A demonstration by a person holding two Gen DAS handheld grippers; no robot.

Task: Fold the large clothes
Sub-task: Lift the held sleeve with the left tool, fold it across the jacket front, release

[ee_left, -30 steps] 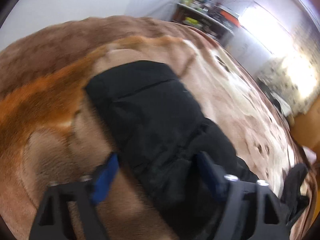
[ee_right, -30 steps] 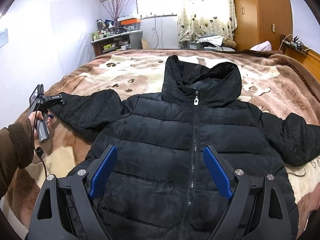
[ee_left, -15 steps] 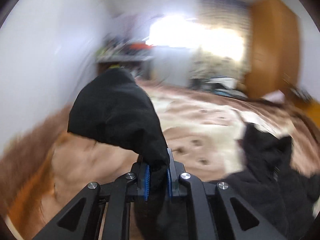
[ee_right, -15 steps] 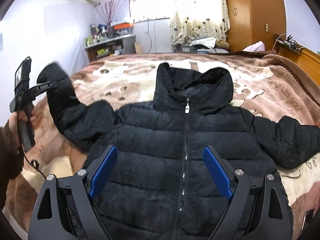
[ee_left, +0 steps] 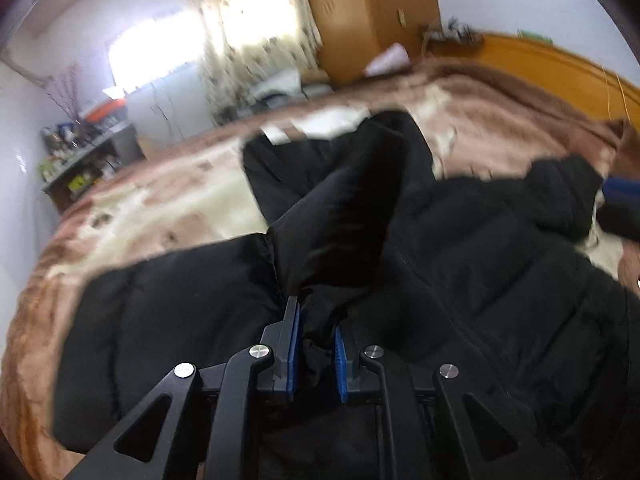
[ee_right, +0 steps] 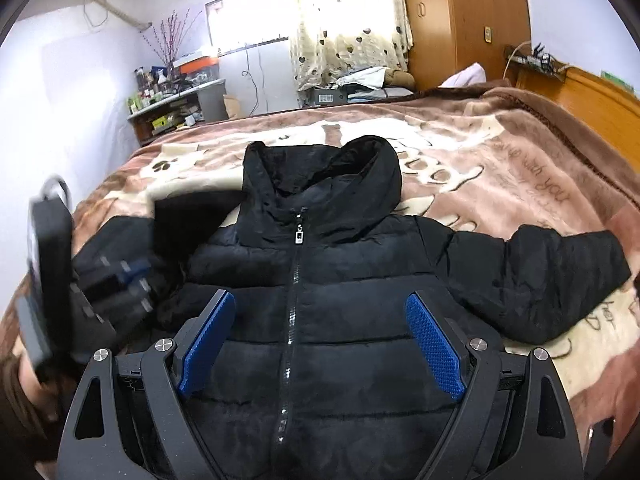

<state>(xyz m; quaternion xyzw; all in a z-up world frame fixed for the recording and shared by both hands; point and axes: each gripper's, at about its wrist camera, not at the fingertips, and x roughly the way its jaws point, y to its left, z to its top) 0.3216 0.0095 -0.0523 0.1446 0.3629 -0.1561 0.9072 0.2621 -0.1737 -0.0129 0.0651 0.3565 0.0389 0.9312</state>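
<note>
Across the brown plush bed blanket [ee_right: 520, 168], the left gripper [ee_left: 316, 344], having just clamped the black puffer jacket [ee_right: 320, 320] sleeve [ee_left: 340, 220], has swung it over the jacket's chest (first fold), right gripper [ee_right: 320, 352] gaping empty.

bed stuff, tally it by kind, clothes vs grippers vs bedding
Clothes: 1, a black hooded puffer jacket
Grippers: 2, the left gripper pinching a jacket sleeve, the right gripper open over the jacket front
Bedding: 1, a brown patterned blanket
Total: 4
</note>
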